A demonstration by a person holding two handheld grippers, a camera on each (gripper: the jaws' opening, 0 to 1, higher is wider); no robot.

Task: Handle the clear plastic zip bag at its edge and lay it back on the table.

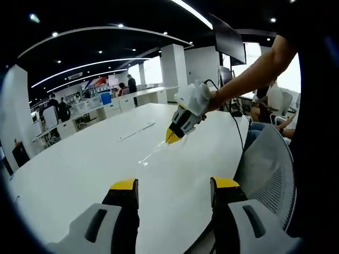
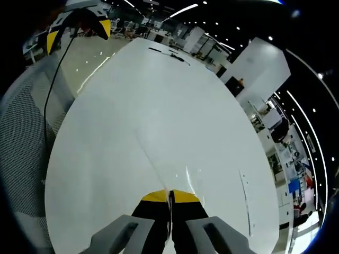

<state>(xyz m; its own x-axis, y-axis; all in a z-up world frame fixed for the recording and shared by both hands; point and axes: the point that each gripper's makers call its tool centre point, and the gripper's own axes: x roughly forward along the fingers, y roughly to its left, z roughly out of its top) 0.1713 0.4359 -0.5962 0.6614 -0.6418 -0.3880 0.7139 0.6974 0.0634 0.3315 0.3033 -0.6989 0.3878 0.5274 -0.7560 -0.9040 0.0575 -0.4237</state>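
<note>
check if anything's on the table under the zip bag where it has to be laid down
Nothing visible is. The right tool is shut on the zip bag at its edge, and the white table beneath and around the bag is bare. The left tool hangs open, well back from it.

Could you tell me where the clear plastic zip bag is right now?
The clear plastic zip bag hangs over the white table, its edge pinched in the right gripper.

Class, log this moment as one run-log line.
right gripper: shut on zip bag edge | bag: hanging toward white table | left gripper: open, clear
</note>
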